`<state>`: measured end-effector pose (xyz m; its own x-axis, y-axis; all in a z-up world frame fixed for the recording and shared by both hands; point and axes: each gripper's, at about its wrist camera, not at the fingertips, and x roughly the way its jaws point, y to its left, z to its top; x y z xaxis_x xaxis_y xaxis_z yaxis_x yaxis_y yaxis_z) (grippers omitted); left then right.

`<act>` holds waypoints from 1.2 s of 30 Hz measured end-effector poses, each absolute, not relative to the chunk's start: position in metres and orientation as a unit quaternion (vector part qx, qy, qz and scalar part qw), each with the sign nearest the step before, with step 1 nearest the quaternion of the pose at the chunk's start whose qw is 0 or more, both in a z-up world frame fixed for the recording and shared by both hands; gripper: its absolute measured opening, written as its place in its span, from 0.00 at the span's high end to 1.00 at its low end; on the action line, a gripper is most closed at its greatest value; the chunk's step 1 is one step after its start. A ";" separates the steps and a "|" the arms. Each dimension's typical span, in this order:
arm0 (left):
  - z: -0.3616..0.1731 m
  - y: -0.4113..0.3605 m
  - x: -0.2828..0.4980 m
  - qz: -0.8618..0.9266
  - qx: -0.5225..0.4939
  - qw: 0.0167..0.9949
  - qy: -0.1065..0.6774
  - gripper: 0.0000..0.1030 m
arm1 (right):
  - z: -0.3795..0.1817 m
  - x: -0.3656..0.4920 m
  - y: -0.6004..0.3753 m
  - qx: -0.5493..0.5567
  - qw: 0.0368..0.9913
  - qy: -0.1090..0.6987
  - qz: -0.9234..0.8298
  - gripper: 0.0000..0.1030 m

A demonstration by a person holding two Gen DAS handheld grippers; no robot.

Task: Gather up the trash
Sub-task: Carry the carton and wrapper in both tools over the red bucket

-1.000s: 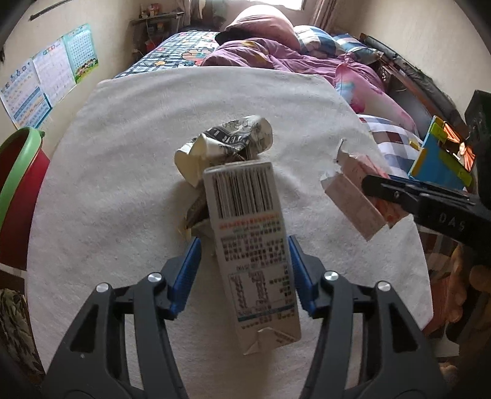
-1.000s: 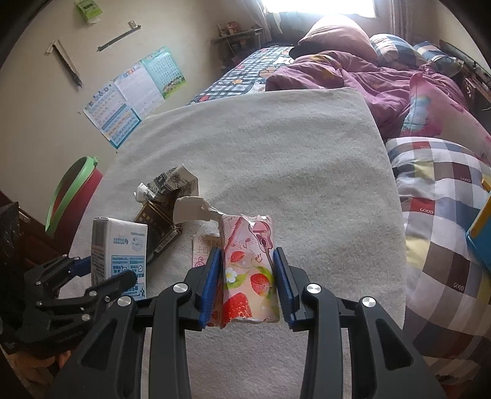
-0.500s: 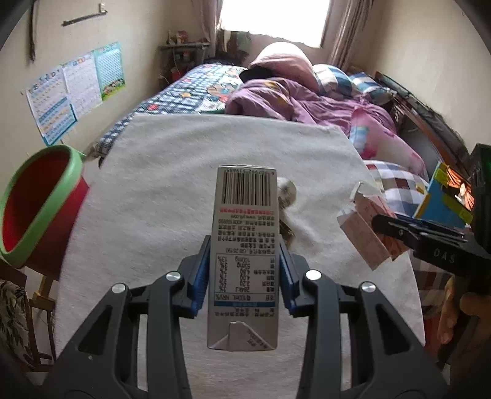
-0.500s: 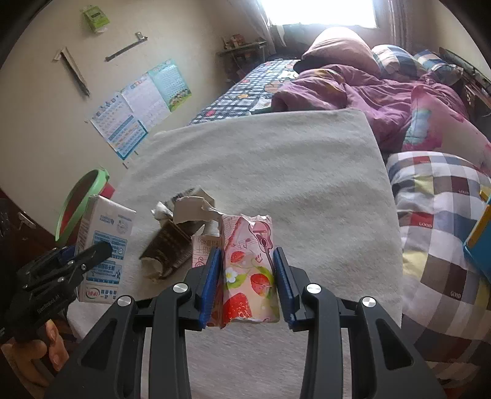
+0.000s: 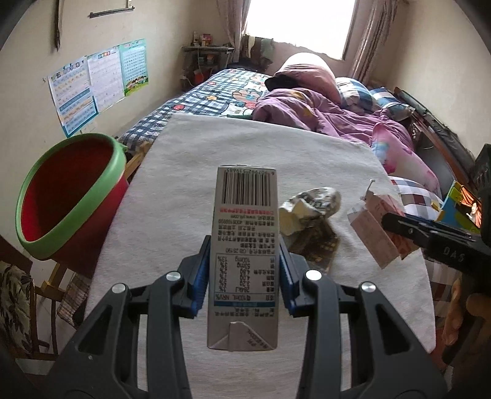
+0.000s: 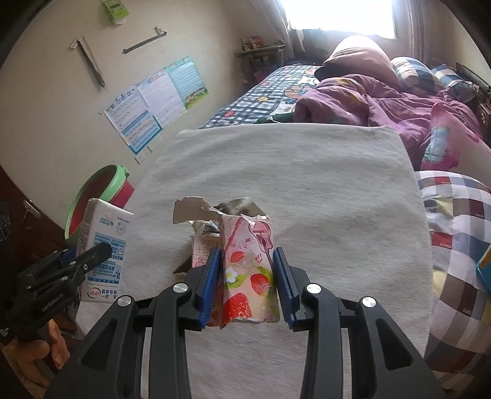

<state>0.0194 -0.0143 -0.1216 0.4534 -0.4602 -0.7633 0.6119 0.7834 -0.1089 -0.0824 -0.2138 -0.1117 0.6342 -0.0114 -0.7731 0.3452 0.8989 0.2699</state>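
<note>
The left gripper [image 5: 244, 273] clamps a white milk carton [image 5: 244, 242], barcode side up, lifted above the grey-covered tabletop [image 5: 190, 190], while the right gripper [image 6: 247, 284] grips a torn pink strawberry carton [image 6: 248, 276] held clear of the same surface. Beyond them, crumpled wrappers [image 5: 310, 214] lie on the tabletop's middle. A red bin with a green rim [image 5: 70, 196] stands just off its left edge. Farther back, a bed [image 5: 233, 92] carries a purple quilt [image 5: 322, 113] beneath a bright window [image 5: 300, 24]

Bin [image 5: 73, 196] left of table [image 5: 190, 159], wrappers [image 5: 310, 221] on table, bed [image 5: 233, 89] behind
</note>
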 end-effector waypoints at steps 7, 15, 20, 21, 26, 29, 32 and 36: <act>-0.119 0.001 0.041 -0.313 0.089 0.851 0.413 0.63 | -0.108 -0.065 -0.198 0.201 0.882 0.412 -0.105 0.67; -0.116 0.016 0.066 -0.310 0.089 0.855 0.406 0.63 | -0.100 -0.035 -0.176 0.194 0.889 0.404 -0.098 0.67; -0.114 0.029 0.085 -0.303 0.087 0.860 0.402 0.63 | -0.096 -0.012 -0.162 0.184 0.892 0.402 -0.092 0.67; -0.114 0.030 0.088 -0.301 0.087 0.860 0.402 0.63 | -0.095 -0.011 -0.159 0.183 0.893 0.402 -0.091 0.67; -0.117 0.043 0.105 -0.293 0.083 0.863 0.404 0.63 | -0.097 0.009 -0.147 0.175 0.893 0.405 -0.088 0.67; -0.118 0.052 0.116 -0.289 0.080 0.864 0.404 0.63 | -0.097 0.020 -0.139 0.170 0.893 0.407 -0.085 0.67; -0.117 0.061 0.126 -0.286 0.073 0.865 0.405 0.63 | -0.096 0.031 -0.130 0.163 0.894 0.409 -0.080 0.67; -0.114 0.074 0.138 -0.277 0.069 0.870 0.401 0.63 | -0.096 0.043 -0.121 0.157 0.895 0.411 -0.073 0.67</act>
